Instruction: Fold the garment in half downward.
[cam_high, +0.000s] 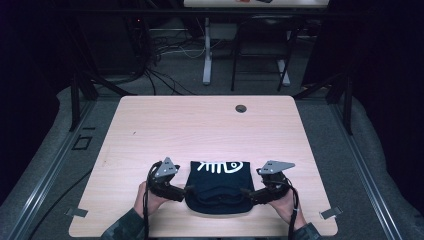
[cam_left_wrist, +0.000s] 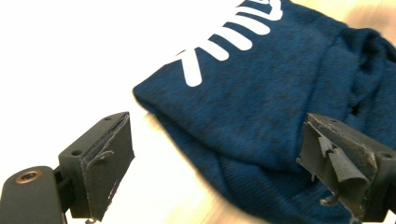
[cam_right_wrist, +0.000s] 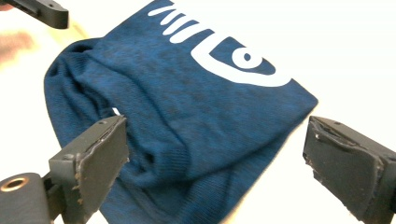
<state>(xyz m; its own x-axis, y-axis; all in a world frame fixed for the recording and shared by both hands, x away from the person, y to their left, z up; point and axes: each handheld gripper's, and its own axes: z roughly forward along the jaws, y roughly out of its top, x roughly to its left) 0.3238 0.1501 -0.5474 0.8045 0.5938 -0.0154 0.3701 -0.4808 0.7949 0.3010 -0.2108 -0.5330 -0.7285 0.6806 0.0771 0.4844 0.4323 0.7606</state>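
Note:
A folded dark blue knit garment (cam_high: 218, 187) with a white fish-skeleton print lies near the table's front edge. My left gripper (cam_high: 186, 190) sits at its left side and my right gripper (cam_high: 246, 192) at its right, both held in a person's hands and pointing inward. In the left gripper view the left gripper (cam_left_wrist: 219, 156) stands open, its jaws wide apart over the garment (cam_left_wrist: 280, 93) with no cloth pinched. In the right gripper view the right gripper (cam_right_wrist: 219, 161) is likewise open above the garment's (cam_right_wrist: 196, 102) rolled near edge. The left gripper's jaw tip (cam_right_wrist: 42, 10) shows at that view's top left.
The light wooden table (cam_high: 200, 125) has a round cable hole (cam_high: 241, 108) near its far edge. Beyond it are floor cables (cam_high: 165, 50) and another table's white legs (cam_high: 207, 55). Dark frame posts (cam_high: 75, 95) stand at both sides.

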